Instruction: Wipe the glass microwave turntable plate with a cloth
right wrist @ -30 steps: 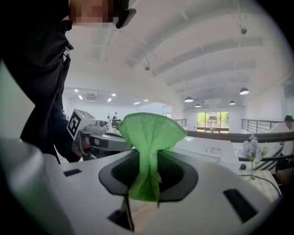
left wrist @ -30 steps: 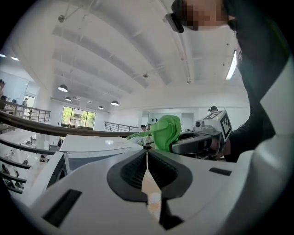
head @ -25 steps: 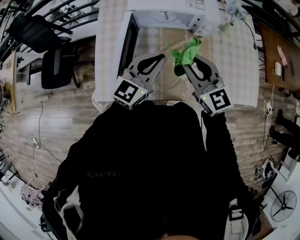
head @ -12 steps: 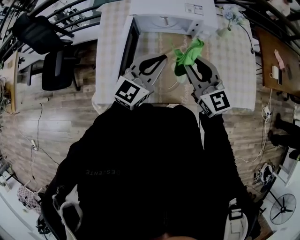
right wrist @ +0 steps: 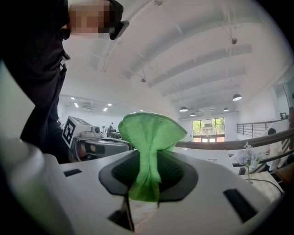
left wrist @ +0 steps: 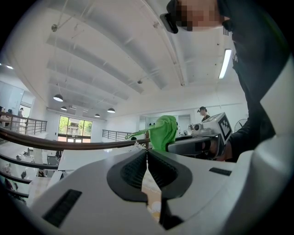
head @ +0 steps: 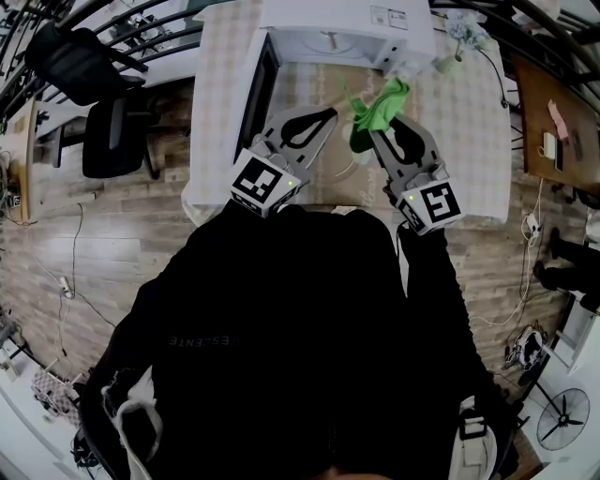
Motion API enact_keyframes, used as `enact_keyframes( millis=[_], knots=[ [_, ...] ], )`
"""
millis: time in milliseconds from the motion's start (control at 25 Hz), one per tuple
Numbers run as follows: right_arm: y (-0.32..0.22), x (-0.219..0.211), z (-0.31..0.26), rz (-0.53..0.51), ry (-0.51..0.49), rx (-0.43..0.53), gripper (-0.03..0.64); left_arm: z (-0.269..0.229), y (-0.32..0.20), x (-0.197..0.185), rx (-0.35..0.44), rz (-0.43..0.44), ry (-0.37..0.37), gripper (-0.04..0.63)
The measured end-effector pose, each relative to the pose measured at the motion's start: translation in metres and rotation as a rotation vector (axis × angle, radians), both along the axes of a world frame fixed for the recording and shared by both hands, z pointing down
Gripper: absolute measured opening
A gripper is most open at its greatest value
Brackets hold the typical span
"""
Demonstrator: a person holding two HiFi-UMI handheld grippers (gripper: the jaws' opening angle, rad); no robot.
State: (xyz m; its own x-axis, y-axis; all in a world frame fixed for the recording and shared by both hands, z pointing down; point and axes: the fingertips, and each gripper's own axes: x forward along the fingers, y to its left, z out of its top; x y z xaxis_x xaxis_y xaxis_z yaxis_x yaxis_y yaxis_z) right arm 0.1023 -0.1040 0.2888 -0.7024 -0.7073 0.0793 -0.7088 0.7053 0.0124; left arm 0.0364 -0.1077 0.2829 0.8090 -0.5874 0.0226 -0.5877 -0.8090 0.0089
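Pale checked tablecloth (head: 469,141) covers the table under both grippers, and a white microwave oven (head: 347,28) stands at its far edge with the dark-framed door (head: 258,94) swung open.

The left gripper (head: 326,114) has its jaws pressed almost together. They appear to pinch the rim of the clear glass turntable plate (head: 345,142), which is held off the table between the two grippers. In the left gripper view the rim shows as a dark curved band (left wrist: 69,143) running into the jaw tips. The right gripper (head: 373,131) is clamped on a bunched green microfibre cloth (head: 377,105), which is just beside the plate's edge.

The main risk is probably the thin grip on smooth glass. Wiping pressure from the cloth side could lever the plate out of the jaws and drop it onto the table. The cloth could also slide out if it drags.

Around the table lie a wood-plank floor (head: 94,234) and a black office chair (head: 112,131). The gripper views show a bright white hall with round ceiling lamps.
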Motion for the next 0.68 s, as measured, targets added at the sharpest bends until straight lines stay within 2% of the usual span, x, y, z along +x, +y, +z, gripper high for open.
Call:
enact_keyframes(
  millis=[680],
  knots=[
    [-0.01, 0.006, 0.0045, -0.007, -0.006, -0.019, 0.123, 0.0052, -0.0095, 0.0075, -0.018, -0.009, -0.009, 0.023]
  ],
)
